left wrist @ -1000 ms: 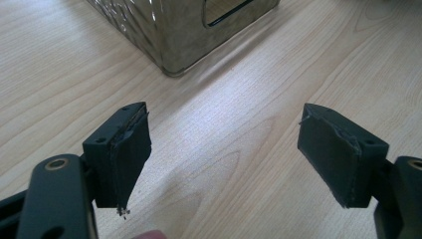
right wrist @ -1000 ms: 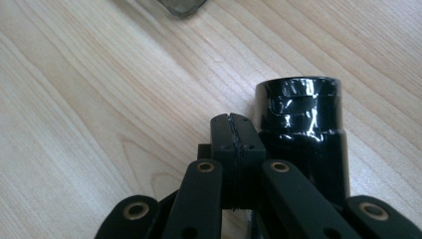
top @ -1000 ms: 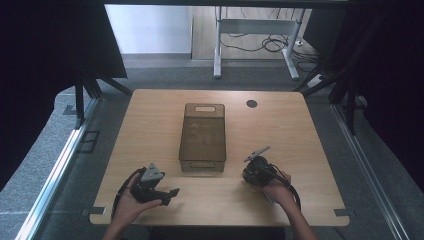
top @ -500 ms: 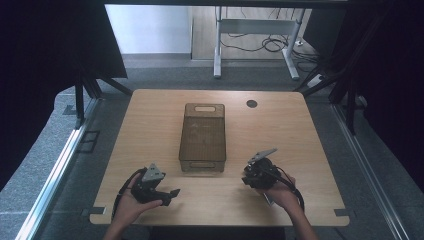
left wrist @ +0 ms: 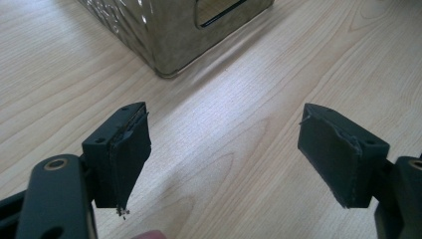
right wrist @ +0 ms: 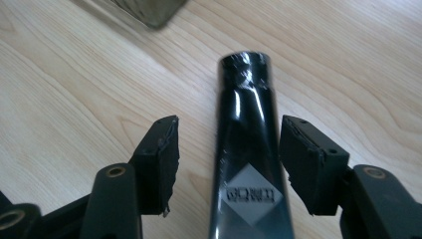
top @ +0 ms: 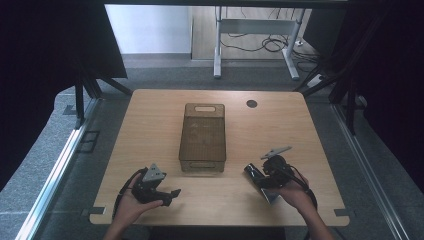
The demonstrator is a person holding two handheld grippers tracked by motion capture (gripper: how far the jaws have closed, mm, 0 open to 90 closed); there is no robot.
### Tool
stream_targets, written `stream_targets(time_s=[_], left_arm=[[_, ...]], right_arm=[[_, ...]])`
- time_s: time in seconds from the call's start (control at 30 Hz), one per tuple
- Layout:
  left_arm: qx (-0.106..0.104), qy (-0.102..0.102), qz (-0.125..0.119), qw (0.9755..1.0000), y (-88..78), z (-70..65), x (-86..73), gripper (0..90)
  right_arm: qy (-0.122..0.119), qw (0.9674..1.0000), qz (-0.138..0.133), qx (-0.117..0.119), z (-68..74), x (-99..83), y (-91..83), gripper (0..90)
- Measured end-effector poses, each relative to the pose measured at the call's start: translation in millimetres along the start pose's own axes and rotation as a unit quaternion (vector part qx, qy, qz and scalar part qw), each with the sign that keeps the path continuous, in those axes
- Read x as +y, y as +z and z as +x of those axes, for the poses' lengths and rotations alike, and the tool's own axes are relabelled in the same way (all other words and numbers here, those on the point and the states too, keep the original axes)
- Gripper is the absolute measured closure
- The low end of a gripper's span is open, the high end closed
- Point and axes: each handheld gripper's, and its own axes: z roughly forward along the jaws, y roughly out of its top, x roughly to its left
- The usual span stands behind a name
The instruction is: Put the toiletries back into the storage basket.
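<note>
A black squeeze tube (right wrist: 246, 149) with a silver diamond label lies flat on the wooden table (top: 310, 130), cap end pointing away. My right gripper (right wrist: 231, 127) straddles it. Its jaws have just been opening, and both pads stand clear of the tube's sides. In the high view that gripper (top: 262, 181) is at the front right, with the tube (top: 251, 172) poking out toward the brown box (top: 202, 137). My left gripper (left wrist: 224, 112) is open over bare wood with nothing between its pads. It rests at the front left (top: 170, 195), near the box corner (left wrist: 164, 35).
The translucent brown lidded box stands lengthwise in the middle of the table, with handle slots at both ends. A round black cable hole (top: 251, 103) sits at the back right. Black curtains flank the table, and a desk frame (top: 255, 30) stands on the floor beyond.
My right hand has drawn back to the right and lifted a little, and the black tube now shows on the table in front of it. The left hand has not moved.
</note>
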Motion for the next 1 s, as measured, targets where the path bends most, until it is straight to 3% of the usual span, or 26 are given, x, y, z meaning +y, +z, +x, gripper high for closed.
stream_targets(time_s=[0.43, 0.63, 1.0], left_arm=[[0.001, -0.002, -0.007, 1.0, 1.5, -0.9, -0.4, 21.2], [-0.001, -0.001, -0.004, 1.0, 3.6, -1.2, -0.6, 21.2], [-0.004, 0.001, -0.002, 1.0, 3.9, -2.3, -0.3, 21.2]], right_arm=[[0.029, 0.9986, 0.041, -0.018, -10.3, -3.0, -1.0, 35.2], [0.038, 0.9976, 0.057, -0.011, -14.3, -5.3, 6.2, 33.4], [0.029, 0.996, 0.084, -0.009, -10.1, -4.8, 19.9, 30.4]])
